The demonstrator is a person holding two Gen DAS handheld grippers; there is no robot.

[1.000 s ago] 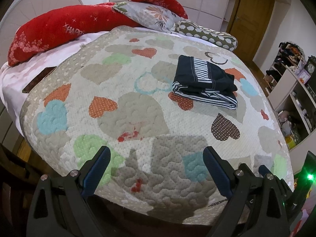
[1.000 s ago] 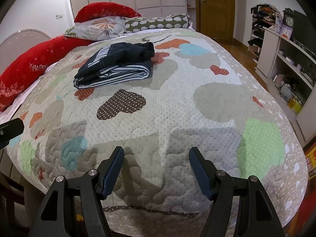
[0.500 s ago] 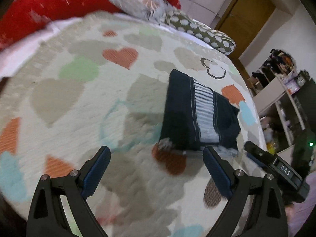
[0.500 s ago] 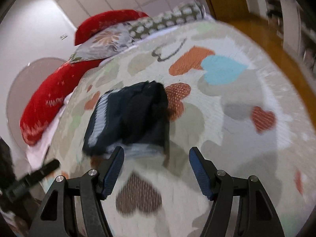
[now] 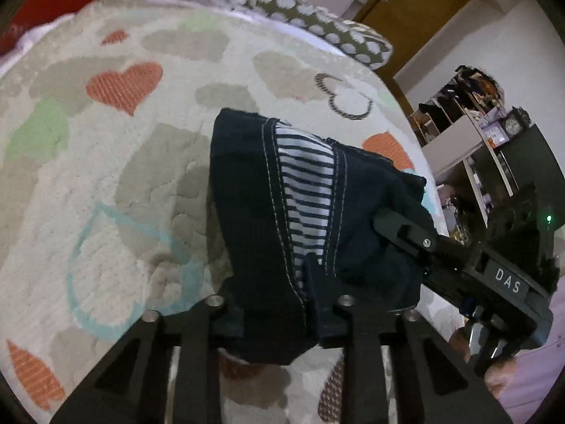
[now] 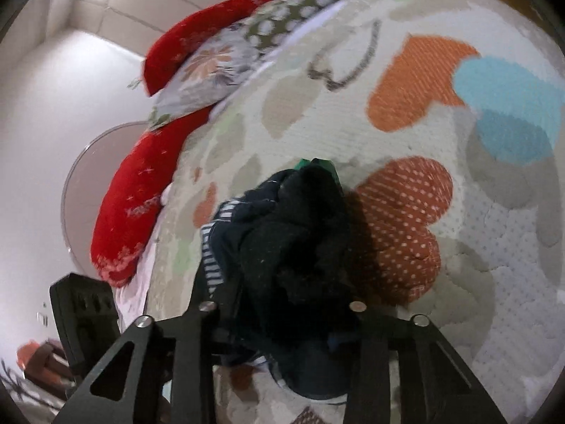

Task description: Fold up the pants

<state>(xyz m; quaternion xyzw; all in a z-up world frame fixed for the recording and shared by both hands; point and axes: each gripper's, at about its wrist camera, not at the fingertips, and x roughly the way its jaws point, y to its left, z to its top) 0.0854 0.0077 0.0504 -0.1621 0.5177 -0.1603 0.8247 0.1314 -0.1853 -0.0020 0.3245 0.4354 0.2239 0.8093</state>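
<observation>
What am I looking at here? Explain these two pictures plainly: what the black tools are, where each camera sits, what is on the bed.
No robot: a person carries one hand-held gripper per hand, each with a camera looking along its two fingers. In the left camera's picture the left hand-held gripper is closing on the dark navy folded pants with a striped white panel, which lie on the cream quilted bedspread with coloured hearts. The right hand-held gripper enters from the right. Its own picture shows it closing on the same pants' other end.
</observation>
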